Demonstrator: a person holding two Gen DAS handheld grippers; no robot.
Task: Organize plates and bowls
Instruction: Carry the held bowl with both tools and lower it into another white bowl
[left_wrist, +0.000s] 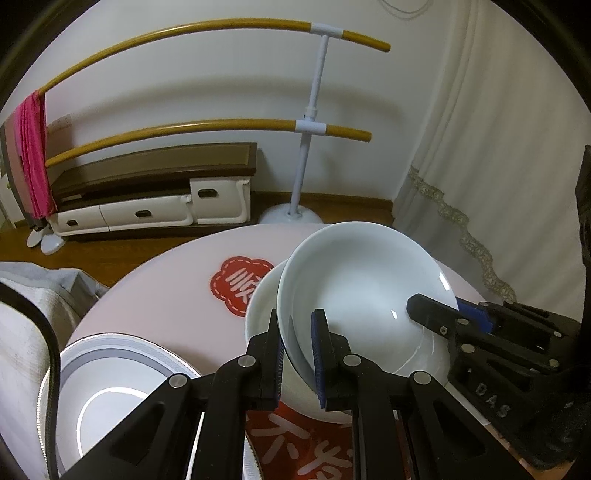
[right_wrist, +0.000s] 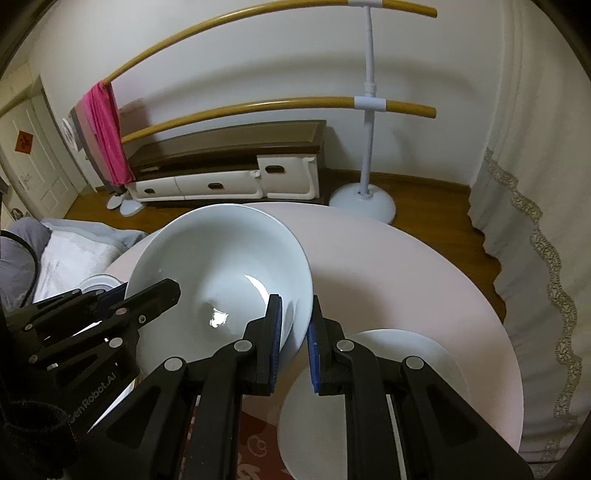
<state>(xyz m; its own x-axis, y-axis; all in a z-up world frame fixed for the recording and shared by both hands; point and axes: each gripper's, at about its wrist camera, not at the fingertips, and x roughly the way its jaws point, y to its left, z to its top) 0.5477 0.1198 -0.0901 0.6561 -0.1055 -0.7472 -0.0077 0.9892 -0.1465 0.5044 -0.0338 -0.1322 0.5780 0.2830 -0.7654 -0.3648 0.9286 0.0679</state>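
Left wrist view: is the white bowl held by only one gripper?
No, both the left gripper and the right gripper are clamped on the rim of the white bowl, on opposite sides.

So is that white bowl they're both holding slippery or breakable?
Likely both. The white bowl looks like glazed ceramic with shiny glints, so probably slick and rigid. The left tool and right tool each pinch only its thin rim, so it could slip and chip.
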